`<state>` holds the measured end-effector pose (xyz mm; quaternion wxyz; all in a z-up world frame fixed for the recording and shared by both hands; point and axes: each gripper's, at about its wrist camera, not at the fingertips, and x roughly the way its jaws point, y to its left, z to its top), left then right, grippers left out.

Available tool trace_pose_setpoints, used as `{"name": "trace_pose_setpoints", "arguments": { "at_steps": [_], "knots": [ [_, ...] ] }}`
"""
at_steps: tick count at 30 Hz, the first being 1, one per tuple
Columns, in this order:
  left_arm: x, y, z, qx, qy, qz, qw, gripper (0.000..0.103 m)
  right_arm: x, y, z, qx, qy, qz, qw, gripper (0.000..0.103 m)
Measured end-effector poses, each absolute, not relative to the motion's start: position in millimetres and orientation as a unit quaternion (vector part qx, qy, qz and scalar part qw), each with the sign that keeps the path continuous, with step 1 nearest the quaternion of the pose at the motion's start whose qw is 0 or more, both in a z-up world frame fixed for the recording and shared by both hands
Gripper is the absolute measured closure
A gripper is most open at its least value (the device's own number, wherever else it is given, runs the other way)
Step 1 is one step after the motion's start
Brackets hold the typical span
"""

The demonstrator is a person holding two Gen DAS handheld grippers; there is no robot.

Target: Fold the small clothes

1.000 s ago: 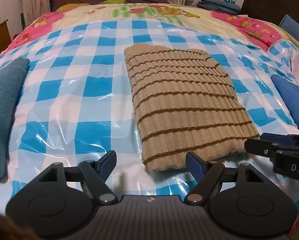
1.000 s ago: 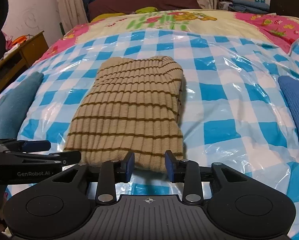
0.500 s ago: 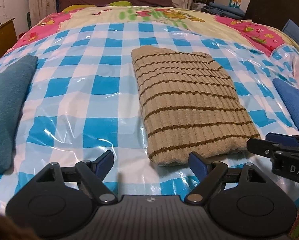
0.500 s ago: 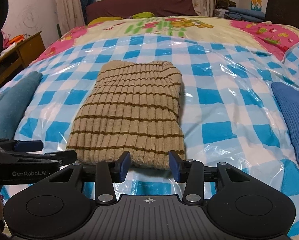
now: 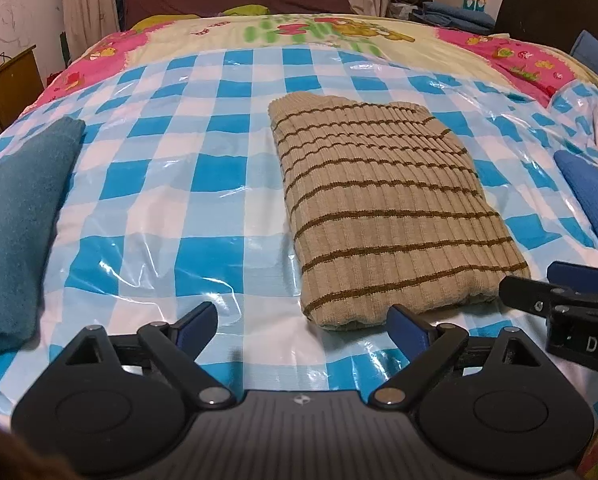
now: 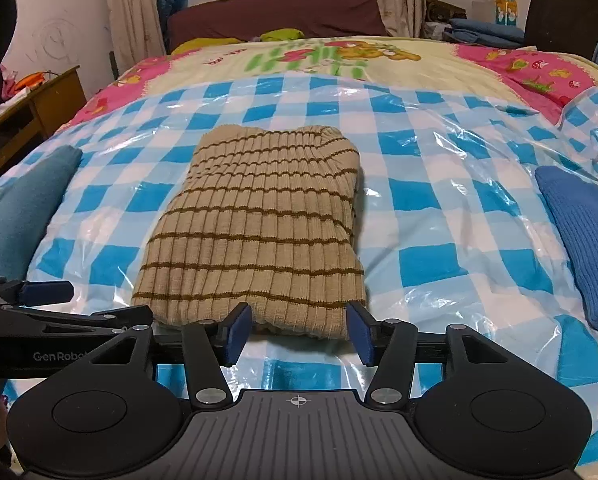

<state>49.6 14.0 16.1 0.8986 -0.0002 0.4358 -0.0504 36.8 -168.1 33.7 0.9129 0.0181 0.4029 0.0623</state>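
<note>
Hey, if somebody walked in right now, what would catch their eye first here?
Probably the folded beige ribbed sweater with brown stripes, lying mid-bed on the glossy blue-and-white checked plastic sheet. Next, the two flanking folded pieces: a teal one at the left edge and a blue knit one at the right.

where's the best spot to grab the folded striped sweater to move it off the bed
Probably the near folded edge of the striped sweater, coming in low from the front. That thick rounded edge bulges toward the right gripper, whose jaws have just been opening around nothing. The left gripper could pinch the near left corner.
</note>
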Motion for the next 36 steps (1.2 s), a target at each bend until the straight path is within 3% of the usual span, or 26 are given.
{"name": "trace_pose_setpoints", "arguments": {
  "at_steps": [20, 36],
  "knots": [
    [48.8, 13.4, 12.9, 0.002, 0.445, -0.043, 0.894, 0.003, 31.4, -166.8, 31.7, 0.008, 0.404, 0.038, 0.914, 0.031],
    [43.9, 8.0, 15.9, 0.016, 0.444, -0.045, 0.895, 0.003, 24.9, -168.2, 31.0, 0.013, 0.407, 0.036, 0.913, 0.029]
  ]
}}
